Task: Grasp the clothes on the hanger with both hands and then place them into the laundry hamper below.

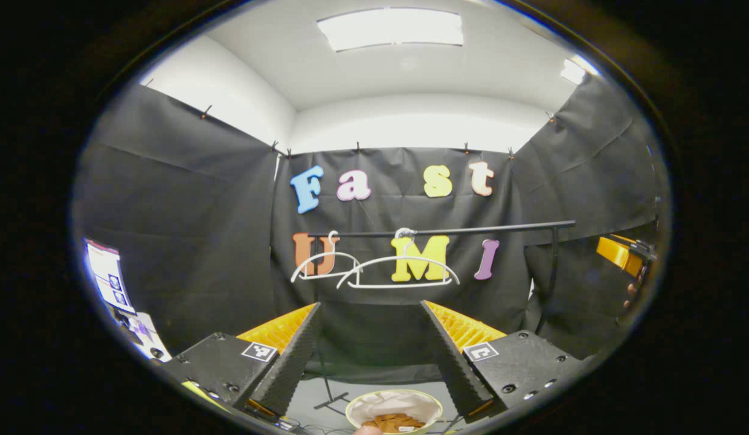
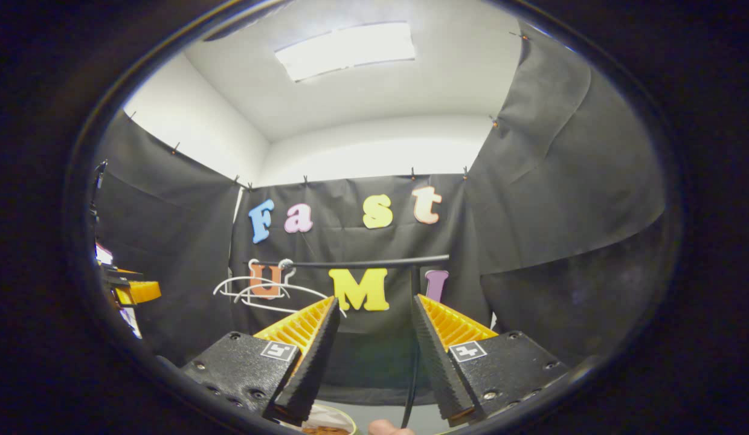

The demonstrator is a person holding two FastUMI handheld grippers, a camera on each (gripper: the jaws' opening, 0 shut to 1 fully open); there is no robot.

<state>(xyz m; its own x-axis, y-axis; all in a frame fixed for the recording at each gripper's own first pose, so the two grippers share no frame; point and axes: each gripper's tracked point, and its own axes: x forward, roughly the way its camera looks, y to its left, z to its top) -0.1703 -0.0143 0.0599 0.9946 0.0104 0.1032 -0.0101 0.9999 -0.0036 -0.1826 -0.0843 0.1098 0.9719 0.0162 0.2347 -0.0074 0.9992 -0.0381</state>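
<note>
While both hangers [image 1: 374, 269] dangle bare on the rail [image 1: 447, 229], the left tongs [image 1: 369, 350] gape wide, holding nothing; the right tongs [image 2: 371, 356] likewise stand open and empty; below, orange clothes [image 1: 394, 421] already sit in the hamper [image 1: 359, 406].

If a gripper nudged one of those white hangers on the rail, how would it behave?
The white hangers look thin and bare, so probably light. Each hangs from the black rail by a hook alone, so a nudge would likely make it swing or slide. The smooth frame might slip between the fingers.
</note>
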